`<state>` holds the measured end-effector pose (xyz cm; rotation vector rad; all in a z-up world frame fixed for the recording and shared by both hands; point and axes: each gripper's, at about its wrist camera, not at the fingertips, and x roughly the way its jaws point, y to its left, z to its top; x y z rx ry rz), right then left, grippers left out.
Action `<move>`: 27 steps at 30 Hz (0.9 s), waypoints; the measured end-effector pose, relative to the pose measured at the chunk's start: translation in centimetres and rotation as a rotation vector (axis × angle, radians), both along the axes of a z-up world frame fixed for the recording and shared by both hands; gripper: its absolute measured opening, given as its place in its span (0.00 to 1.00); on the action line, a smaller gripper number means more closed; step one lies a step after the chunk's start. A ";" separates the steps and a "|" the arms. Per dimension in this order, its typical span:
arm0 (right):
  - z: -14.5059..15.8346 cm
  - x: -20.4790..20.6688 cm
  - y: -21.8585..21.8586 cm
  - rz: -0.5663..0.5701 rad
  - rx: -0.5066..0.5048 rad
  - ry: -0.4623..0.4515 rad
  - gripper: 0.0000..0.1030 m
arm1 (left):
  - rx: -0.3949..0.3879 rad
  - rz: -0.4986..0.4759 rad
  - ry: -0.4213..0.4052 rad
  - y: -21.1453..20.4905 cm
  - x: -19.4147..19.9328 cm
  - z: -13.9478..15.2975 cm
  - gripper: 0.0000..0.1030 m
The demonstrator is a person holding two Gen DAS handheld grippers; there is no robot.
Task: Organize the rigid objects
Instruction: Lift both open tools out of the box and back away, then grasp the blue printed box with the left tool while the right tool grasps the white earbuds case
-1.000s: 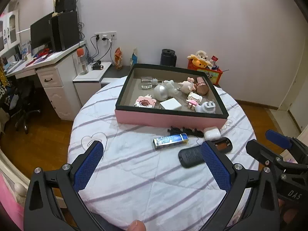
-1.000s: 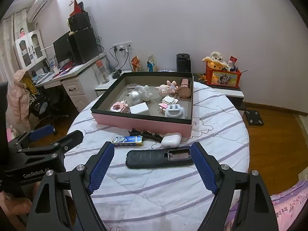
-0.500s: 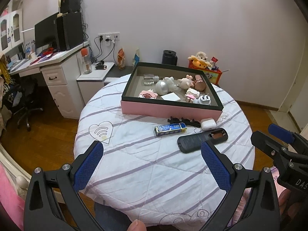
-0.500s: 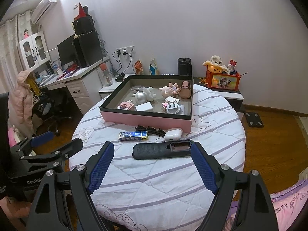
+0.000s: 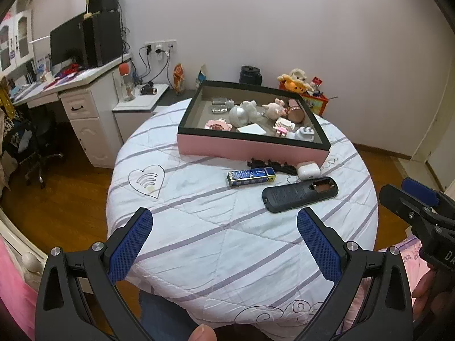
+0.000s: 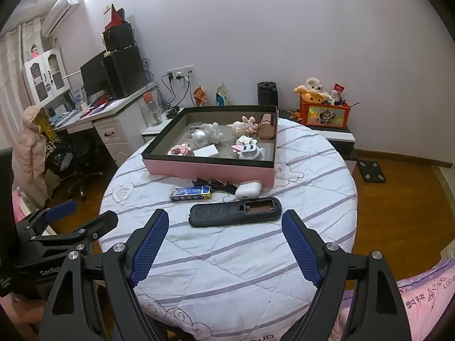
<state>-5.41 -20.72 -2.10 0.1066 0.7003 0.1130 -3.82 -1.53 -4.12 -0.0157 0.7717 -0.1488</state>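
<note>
A: Nearest, both grippers hang over the table's near edge, holding nothing: the left gripper [image 5: 224, 241] has its fingers wide apart, and so does the right gripper [image 6: 224, 244].

B: And the loose things?

A: Beyond them on the quilted table cover [image 6: 227, 270] lies the black remote [image 6: 234, 211] (battery bay exposed), then the blue battery pack [image 6: 190, 193], the white earbud case [image 6: 248, 189] and a black hair clip [image 6: 214, 184] against the pink box [image 6: 209, 169].

B: I'd take the remote first: straddle its narrow width, close squarely, lift level, then clear the box wall before setting it among the trinkets.
</note>
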 end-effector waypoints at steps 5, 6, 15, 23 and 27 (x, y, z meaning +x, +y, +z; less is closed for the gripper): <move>-0.7 0.8 -0.4 -0.007 0.004 0.020 0.81 | 0.000 -0.006 0.021 -0.5 1.0 -0.8 1.00; -0.9 1.0 -0.5 -0.008 0.004 0.023 0.81 | -0.001 -0.007 0.027 -0.5 1.2 -1.0 1.00; -2.9 3.4 -1.6 -0.026 0.007 0.071 0.81 | -0.010 -0.019 0.074 -2.3 4.7 -2.9 1.00; -5.5 7.0 -2.5 -0.040 0.008 0.130 0.81 | -0.020 -0.014 0.126 -3.7 8.9 -5.4 1.00; -6.5 8.7 -3.0 -0.042 0.011 0.152 0.81 | -0.020 -0.018 0.157 -4.8 10.9 -6.8 1.00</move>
